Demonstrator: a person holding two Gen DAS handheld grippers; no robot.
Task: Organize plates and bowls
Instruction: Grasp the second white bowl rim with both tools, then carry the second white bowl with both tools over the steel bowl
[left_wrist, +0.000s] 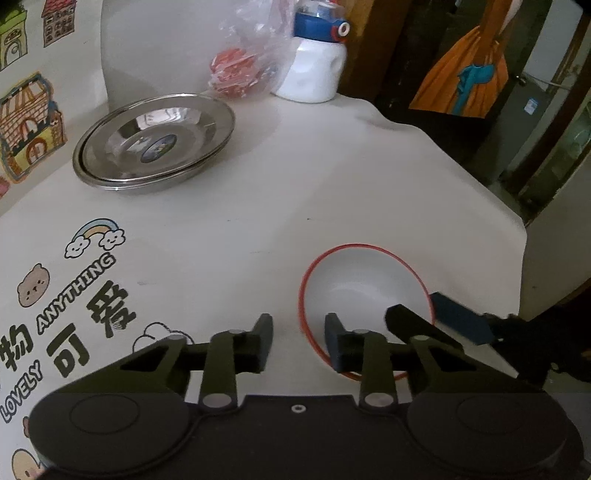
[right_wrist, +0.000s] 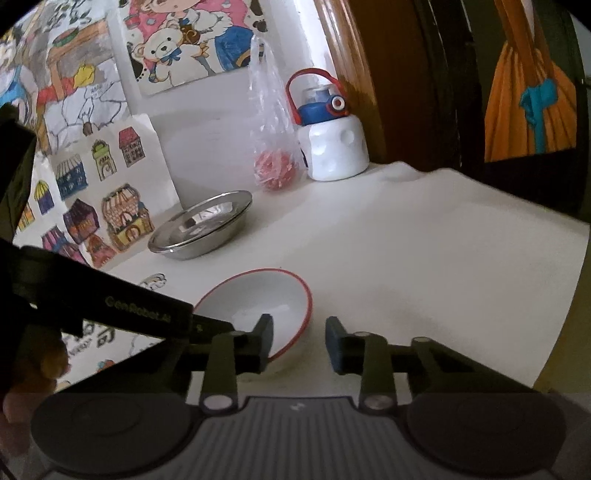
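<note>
A white bowl with a red rim (left_wrist: 360, 291) stands on the white table near its right edge; it also shows in the right wrist view (right_wrist: 266, 304). My left gripper (left_wrist: 298, 341) is open, its jaws either side of the bowl's near-left rim. My right gripper (right_wrist: 299, 341) is open, its jaws either side of the bowl's right rim. The right gripper's fingers (left_wrist: 410, 321) show at the bowl's right rim in the left wrist view. Stacked steel plates (left_wrist: 155, 142) sit at the far left, also seen in the right wrist view (right_wrist: 203, 225).
A white bottle with a blue lid (left_wrist: 316, 62) and a plastic bag holding something red (left_wrist: 243, 70) stand at the table's back. A sticker sheet (left_wrist: 70, 295) covers the table's left part. The table edge (left_wrist: 517, 229) drops off at the right.
</note>
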